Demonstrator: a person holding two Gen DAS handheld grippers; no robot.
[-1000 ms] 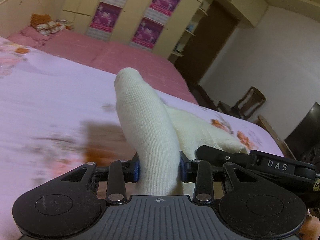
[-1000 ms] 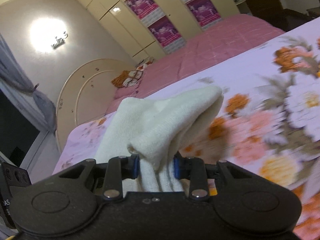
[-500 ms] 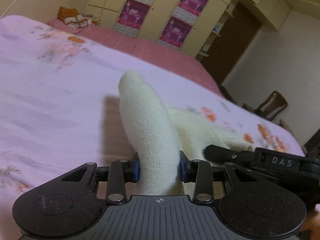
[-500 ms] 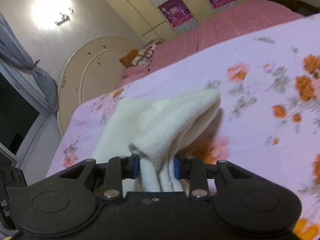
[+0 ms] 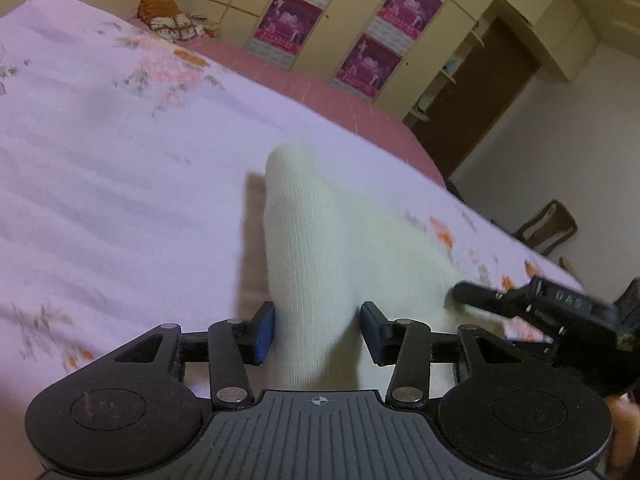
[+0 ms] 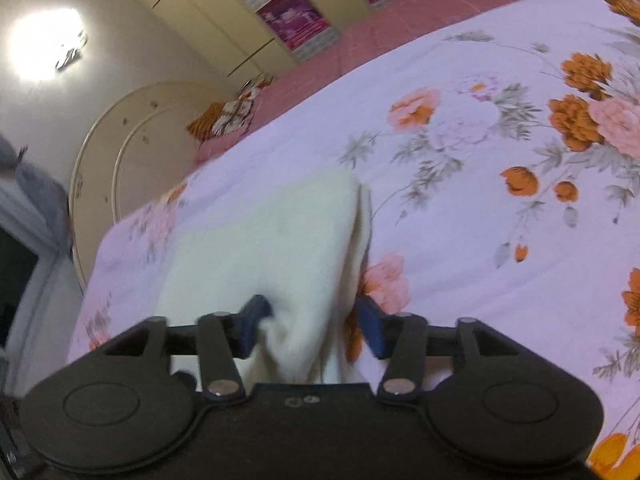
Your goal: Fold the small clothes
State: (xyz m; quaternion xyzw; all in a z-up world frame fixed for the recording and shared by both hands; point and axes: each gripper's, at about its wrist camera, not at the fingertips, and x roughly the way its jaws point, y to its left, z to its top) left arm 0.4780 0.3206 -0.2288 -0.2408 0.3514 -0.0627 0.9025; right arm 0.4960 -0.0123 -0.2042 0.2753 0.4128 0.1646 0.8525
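A cream knit garment lies on the floral bedsheet, one corner standing up in a fold. My left gripper has that fold between its blue pads. Its jaws are starting to open, but the cloth still fills the gap and touches both pads. In the right wrist view the garment lies spread flat on the sheet. My right gripper is opening around its near edge. The right pad stands off the cloth, with sheet showing in between. The right gripper's black fingers reach in low on the right.
Beyond the floral sheet lies a pink bedspread with a patterned pillow by the curved headboard. Wardrobes with purple posters line the far wall. A dark doorway and a wooden chair are at the right.
Both grippers came down toward the bed with the garment. The right gripper's jaws widened and its raised fold has dropped flat onto the sheet. The left still has its fold upright.
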